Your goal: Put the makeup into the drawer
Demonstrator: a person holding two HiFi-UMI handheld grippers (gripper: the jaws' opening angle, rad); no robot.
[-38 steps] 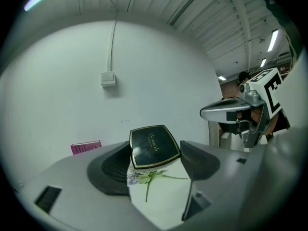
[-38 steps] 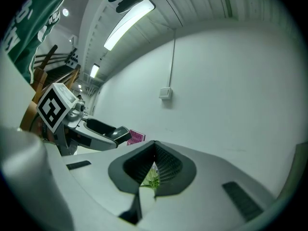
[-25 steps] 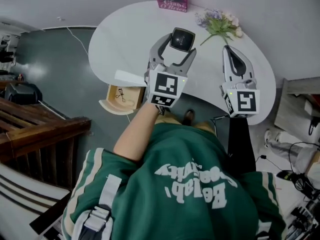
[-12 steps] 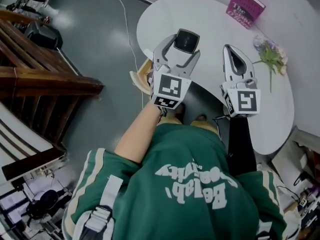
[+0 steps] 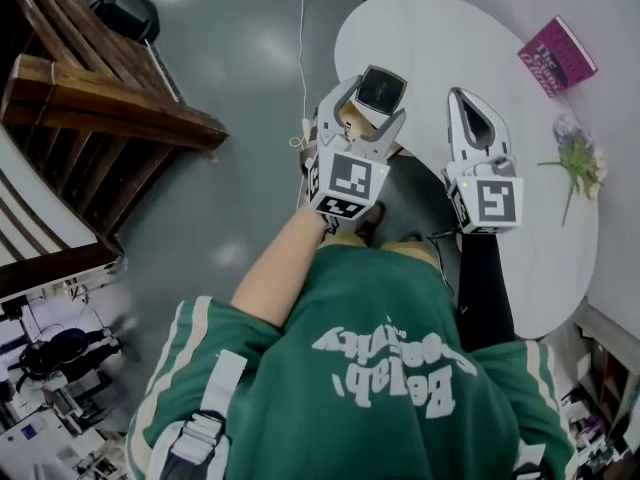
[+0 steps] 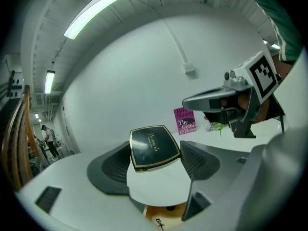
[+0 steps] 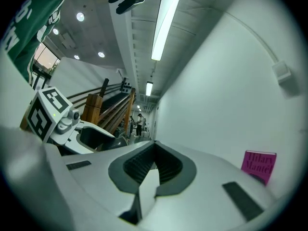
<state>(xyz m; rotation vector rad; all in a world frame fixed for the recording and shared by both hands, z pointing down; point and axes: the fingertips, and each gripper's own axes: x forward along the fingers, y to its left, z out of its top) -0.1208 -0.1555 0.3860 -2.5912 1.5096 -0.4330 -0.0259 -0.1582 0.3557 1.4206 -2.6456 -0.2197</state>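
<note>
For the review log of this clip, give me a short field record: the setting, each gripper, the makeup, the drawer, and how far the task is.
setting: white table with book and flowers
left gripper: shut on black compact, held in the air
right gripper: shut, empty
drawer: open, wooden, seen below the compact
task state: compact not yet in drawer

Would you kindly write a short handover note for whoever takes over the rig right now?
Left hand-held gripper: shut on the black, gold-edged makeup compact, held over the open wooden drawer at the edge of the white oval table.
Right hand-held gripper: shut, empty, beside the left one.
Done: compact is in the grip.
Left: lower it into the drawer and release.
</note>
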